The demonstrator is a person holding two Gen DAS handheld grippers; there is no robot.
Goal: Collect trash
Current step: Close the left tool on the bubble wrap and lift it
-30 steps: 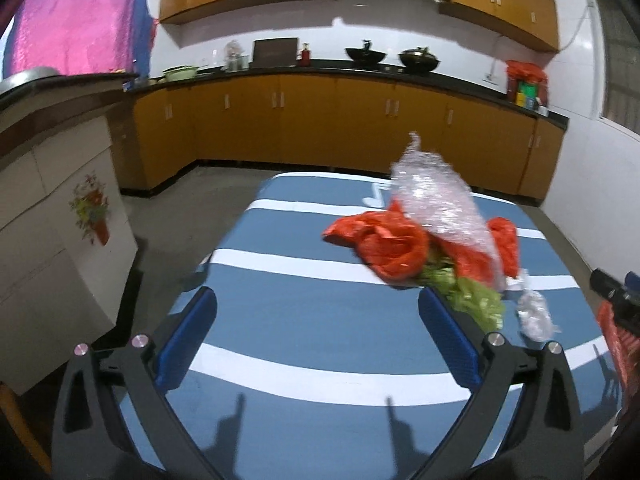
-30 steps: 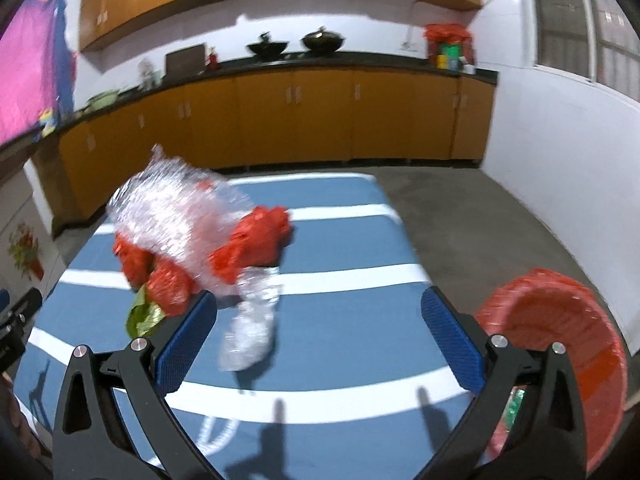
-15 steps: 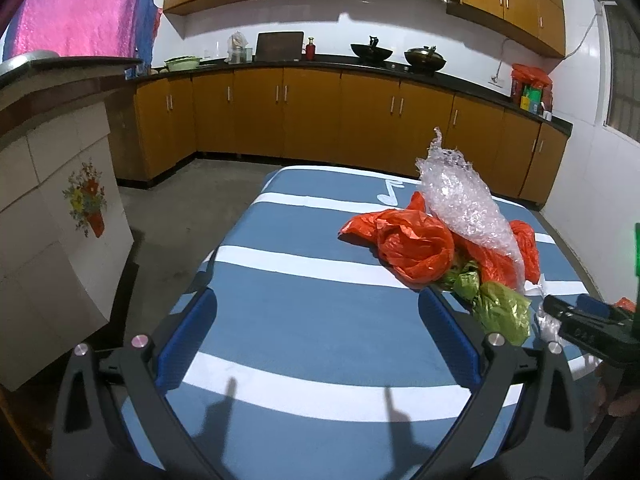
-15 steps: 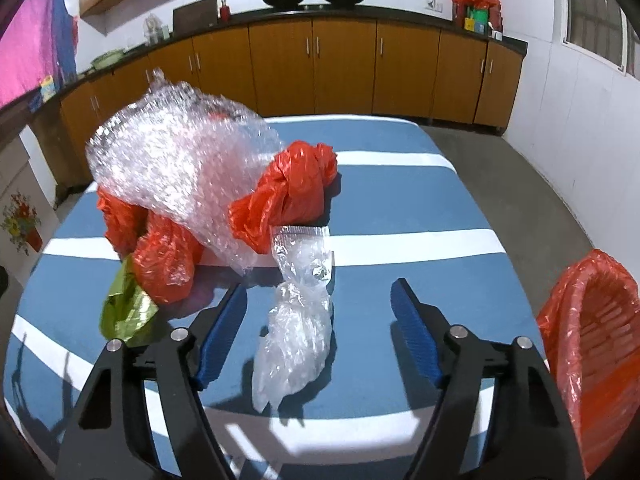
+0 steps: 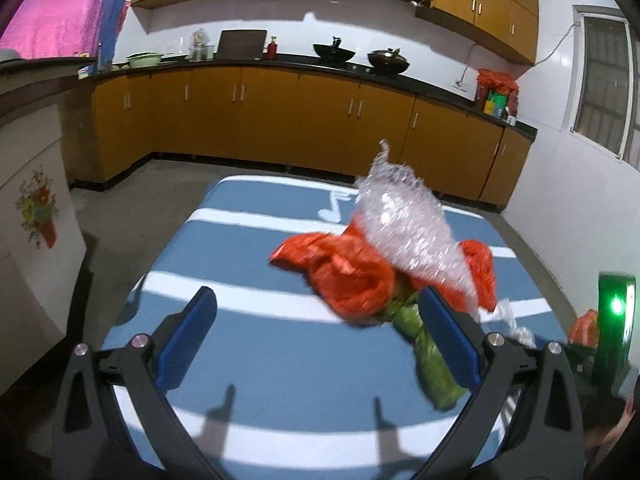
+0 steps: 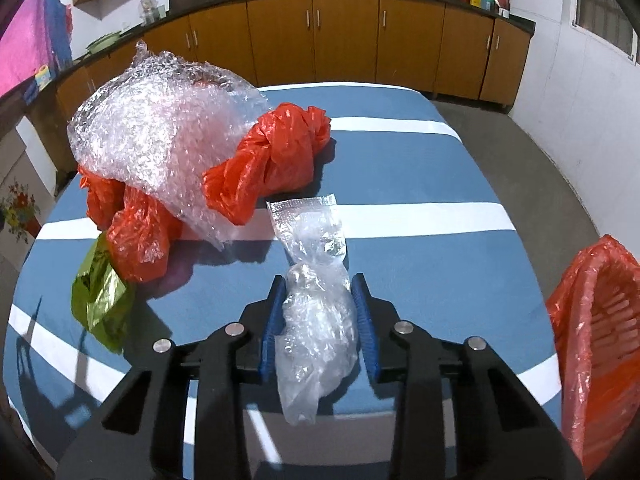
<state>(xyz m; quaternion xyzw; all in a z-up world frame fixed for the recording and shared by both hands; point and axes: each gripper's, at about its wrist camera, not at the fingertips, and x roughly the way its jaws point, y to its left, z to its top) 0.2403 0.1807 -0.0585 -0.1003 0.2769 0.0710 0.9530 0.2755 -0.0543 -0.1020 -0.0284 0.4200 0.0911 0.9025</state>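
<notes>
My right gripper [image 6: 319, 284] is shut on a crumpled clear plastic bag [image 6: 318, 312] that lies on the blue striped table [image 6: 420, 184]. Behind it lies a pile of trash: bubble wrap [image 6: 160, 140], red plastic bags [image 6: 276, 156] and a green bag [image 6: 102, 292]. My left gripper [image 5: 316, 320] is open and empty above the table, short of the same pile: the bubble wrap [image 5: 408, 228], the red bags [image 5: 344, 276] and the green bag [image 5: 432, 360].
A red-lined bin [image 6: 600, 340] stands off the table's right edge. Kitchen cabinets [image 5: 280, 116] run along the far wall. A white counter with a flower print [image 5: 36, 216] stands to the left. The other gripper's green light [image 5: 616, 304] shows at the right.
My right gripper moved forward and closed on the clear plastic bag. My left gripper shifted a little closer to the pile and stayed open.
</notes>
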